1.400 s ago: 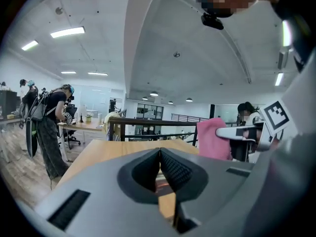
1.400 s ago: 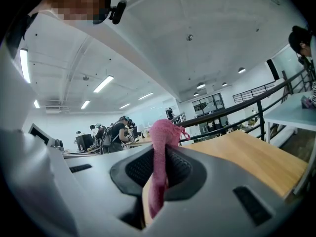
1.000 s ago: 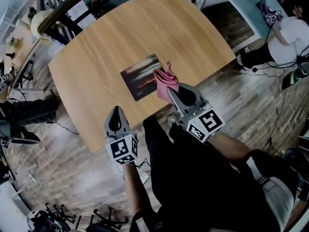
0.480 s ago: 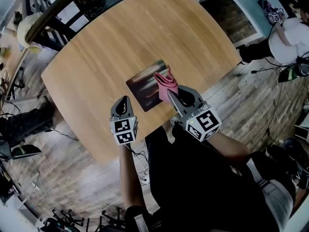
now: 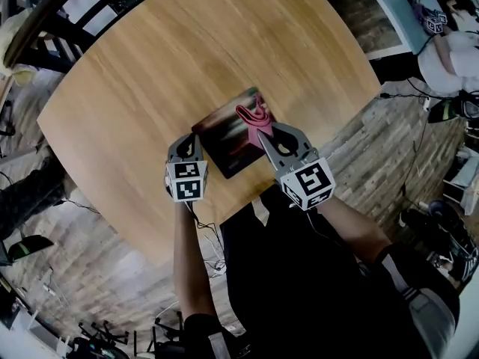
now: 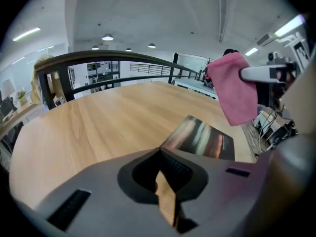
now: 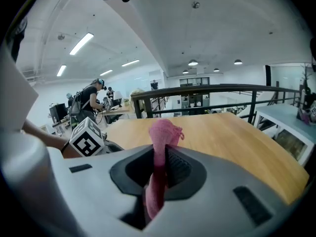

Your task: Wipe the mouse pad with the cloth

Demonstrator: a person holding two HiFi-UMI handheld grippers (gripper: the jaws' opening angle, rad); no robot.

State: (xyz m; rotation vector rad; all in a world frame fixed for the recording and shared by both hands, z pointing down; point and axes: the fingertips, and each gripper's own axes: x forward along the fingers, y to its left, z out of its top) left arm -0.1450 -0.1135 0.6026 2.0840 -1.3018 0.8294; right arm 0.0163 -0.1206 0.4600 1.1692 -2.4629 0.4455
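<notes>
At the far left of the head view, one dark curved metal railing (image 5: pixel 45 13) ran past the edge of the single light wooden table with rounded corners (image 5: pixel 150 73) (image 6: pixel 98 127) (image 7: pixel 232 137). There were two grippers, each with one marker cube.

The left gripper (image 5: pixel 187 140) (image 6: pixel 168 201) was over the table, just beside the left near corner of the mouse pad. Its jaws were pressed together at the tips and grasped nothing; only a thin wedge of the wood showed through behind them in the left gripper view.

One dark rectangular mouse pad with a blurred reddish picture (image 5: pixel 224 137) (image 6: pixel 202 137) lay flat on the table, near the edge closest to the person.

One pink soft cloth (image 5: pixel 253 117) (image 6: pixel 234 90) (image 7: pixel 164 137) was at the right part of this pad. In the left gripper view it hung down as a loose fold and seemed lifted off the pad, but whether its lowest edge touched the surface could not be told.

The right gripper (image 5: pixel 263 129) (image 7: pixel 158 177) was at the right near side of the pad, with its jaws clenched on the cloth. The fabric passed between them and stood out past the tips as a small bunch.

At the far right, beyond the strip of brown plank floor (image 5: pixel 389 140), one person in a white top (image 5: pixel 449 58) was partly in view.
</notes>
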